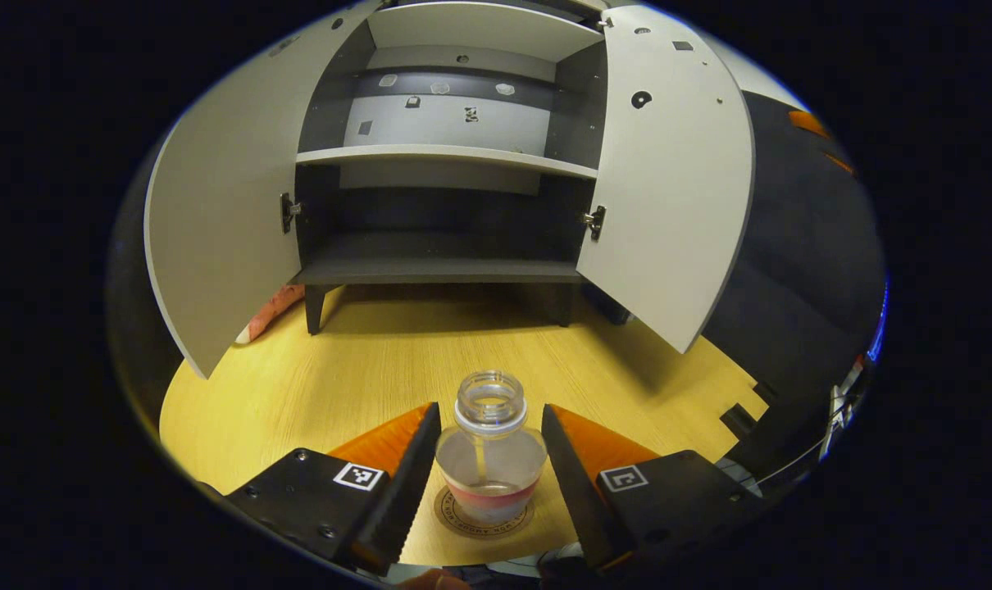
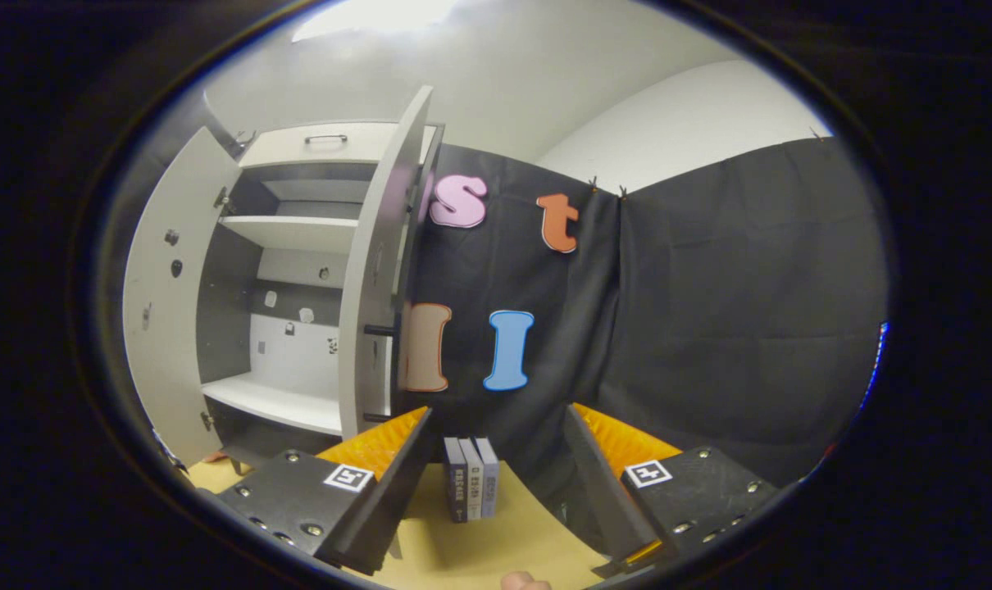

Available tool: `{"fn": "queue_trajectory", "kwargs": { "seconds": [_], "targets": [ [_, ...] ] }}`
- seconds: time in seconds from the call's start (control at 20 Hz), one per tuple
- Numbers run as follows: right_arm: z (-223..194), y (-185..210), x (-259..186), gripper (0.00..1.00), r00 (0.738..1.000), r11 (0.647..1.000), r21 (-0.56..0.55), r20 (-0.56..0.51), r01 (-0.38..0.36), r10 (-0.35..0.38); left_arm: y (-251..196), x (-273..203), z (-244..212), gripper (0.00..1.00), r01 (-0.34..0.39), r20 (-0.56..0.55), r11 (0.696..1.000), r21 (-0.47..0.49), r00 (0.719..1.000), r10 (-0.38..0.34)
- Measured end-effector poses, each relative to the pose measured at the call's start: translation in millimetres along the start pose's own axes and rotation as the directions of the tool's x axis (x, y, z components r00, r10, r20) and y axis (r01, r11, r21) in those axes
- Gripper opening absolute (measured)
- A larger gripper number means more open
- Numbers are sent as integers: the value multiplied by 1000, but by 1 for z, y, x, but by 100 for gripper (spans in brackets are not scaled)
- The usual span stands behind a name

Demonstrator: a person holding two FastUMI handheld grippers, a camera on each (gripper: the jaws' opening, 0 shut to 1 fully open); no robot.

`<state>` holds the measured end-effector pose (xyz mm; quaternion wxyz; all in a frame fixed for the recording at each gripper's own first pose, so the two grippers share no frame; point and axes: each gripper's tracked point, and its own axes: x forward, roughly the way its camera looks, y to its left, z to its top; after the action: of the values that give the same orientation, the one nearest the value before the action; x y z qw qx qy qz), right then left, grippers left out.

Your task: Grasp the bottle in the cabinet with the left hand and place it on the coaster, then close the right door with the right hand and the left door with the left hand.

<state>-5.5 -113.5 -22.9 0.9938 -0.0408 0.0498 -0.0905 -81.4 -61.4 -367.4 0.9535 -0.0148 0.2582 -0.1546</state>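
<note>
The clear, uncapped plastic bottle [image 1: 489, 447] with a pink band stands upright on the round brown coaster [image 1: 484, 516] on the yellow wooden bench [image 1: 365, 369], between the left gripper's [image 1: 489, 475] open jaws, which stand apart from its sides. Behind it, the grey cabinet [image 1: 447, 156] has both its left door [image 1: 225, 205] and right door [image 1: 668, 180] swung open. The right gripper [image 2: 496, 483] has open, empty jaws, with three upright books [image 2: 471, 489] on the bench beyond them.

- left gripper [image 1: 489, 479]: black fingers with serrated inner edges, orange ribbed panels behind, black screwed blocks, each with a white square fiducial tag
- right gripper [image 2: 496, 500]: same build, black fingers, orange panels, tagged blocks with silver screws
</note>
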Motion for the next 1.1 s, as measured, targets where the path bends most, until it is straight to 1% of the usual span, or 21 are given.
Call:
{"fn": "queue_trajectory", "kwargs": {
  "seconds": [0.05, 0.1, 0.25, 0.4, 0.65, 0.7, 0.75, 0.85, 0.9, 0.95, 1.0, 1.05, 1.1],
  "targets": [
    [-1, 2, 1, 94, 1000, 1000, 1, 0, -6, 6, 0, -2, 4, 81, -4, 6, 1000, 4, 1000, 4],
    [0, 5, 2, 96, 1000, 1000, 3, 3, -13, 13, 0, -5, 10, 79, -4, 15, 1000, 8, 1000, 4],
    [1, 11, 5, 96, 1000, 1000, 8, 6, -27, 27, -4, -13, 28, 79, 3, 43, 1000, 19, 999, -4],
    [1, 14, 10, 96, 999, 999, 13, 8, -36, 36, -9, -23, 55, 79, 1, 88, 999, 33, 996, -3],
    [4, 19, 17, 96, 999, 999, 29, 17, -45, 45, -2, -36, 112, 78, -49, 189, 998, 47, 981, 39],
    [6, 20, 20, 94, 999, 998, 31, 18, -48, 47, 0, -39, 124, 78, -59, 207, 997, 44, 977, 48],
    [4, 22, 20, 94, 999, 998, 34, 19, -52, 51, 5, -43, 137, 78, -76, 225, 996, 38, 972, 65],
    [5, 25, 25, 94, 998, 997, 36, 23, -61, 60, 19, -53, 165, 78, -137, 273, 991, 5, 953, 130],
    [7, 28, 28, 96, 998, 997, 36, 26, -66, 65, 23, -59, 180, 84, -160, 298, 987, -15, 941, 157],
    [7, 32, 31, 96, 997, 997, 36, 27, -71, 70, 28, -65, 194, 85, -180, 327, 983, -34, 927, 181],
    [7, 36, 34, 96, 997, 996, 36, 27, -78, 77, 33, -71, 208, 87, -195, 356, 979, -54, 913, 201],
    [7, 39, 36, 94, 996, 996, 38, 28, -85, 84, 37, -77, 220, 89, -205, 380, 976, -68, 900, 216],
    [7, 43, 39, 94, 995, 995, 40, 27, -93, 92, 41, -83, 230, 89, -214, 399, 974, -77, 888, 227]
  ]
}}
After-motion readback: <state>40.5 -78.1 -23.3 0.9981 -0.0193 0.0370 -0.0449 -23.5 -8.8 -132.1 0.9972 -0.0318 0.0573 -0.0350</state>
